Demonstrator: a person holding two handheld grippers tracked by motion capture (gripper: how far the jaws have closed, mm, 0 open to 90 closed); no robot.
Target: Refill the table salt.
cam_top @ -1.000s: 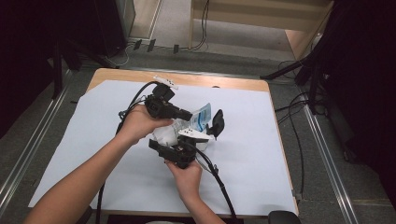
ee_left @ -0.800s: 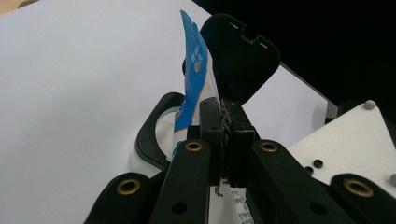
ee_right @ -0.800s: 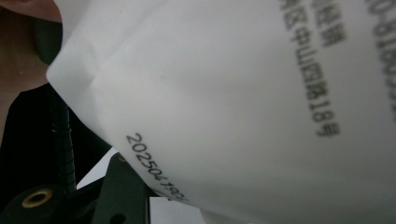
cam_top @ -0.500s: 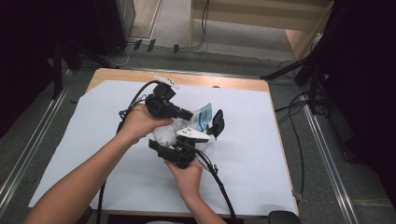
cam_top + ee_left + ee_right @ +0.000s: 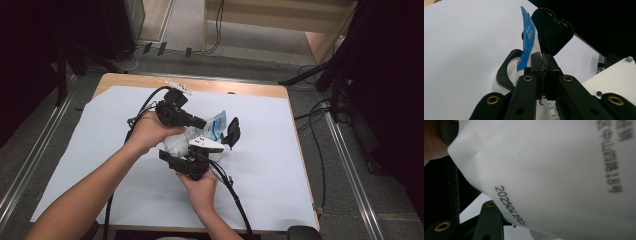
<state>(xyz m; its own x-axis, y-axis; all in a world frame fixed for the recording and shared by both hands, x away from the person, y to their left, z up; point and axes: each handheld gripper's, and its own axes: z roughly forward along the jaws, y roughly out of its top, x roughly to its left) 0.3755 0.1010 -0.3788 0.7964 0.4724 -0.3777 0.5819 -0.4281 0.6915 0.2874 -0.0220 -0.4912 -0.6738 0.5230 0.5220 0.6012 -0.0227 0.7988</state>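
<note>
On white table, two grippers, left gripper, right gripper, one wipes pack

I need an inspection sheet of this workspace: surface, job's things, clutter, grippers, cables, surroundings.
Surface: white sheet over a wooden table.
Job's things: white packet with a blue printed side; black heart-shaped lid, open.
Clutter: nothing seen.
Grippers: left gripper shut on the packet's edge; right gripper against the packet, grip not clear.
Cables: black gripper cable trailing over the sheet; more on the floor.
Surroundings: grey floor, wooden shelf unit, dark stands.
</note>
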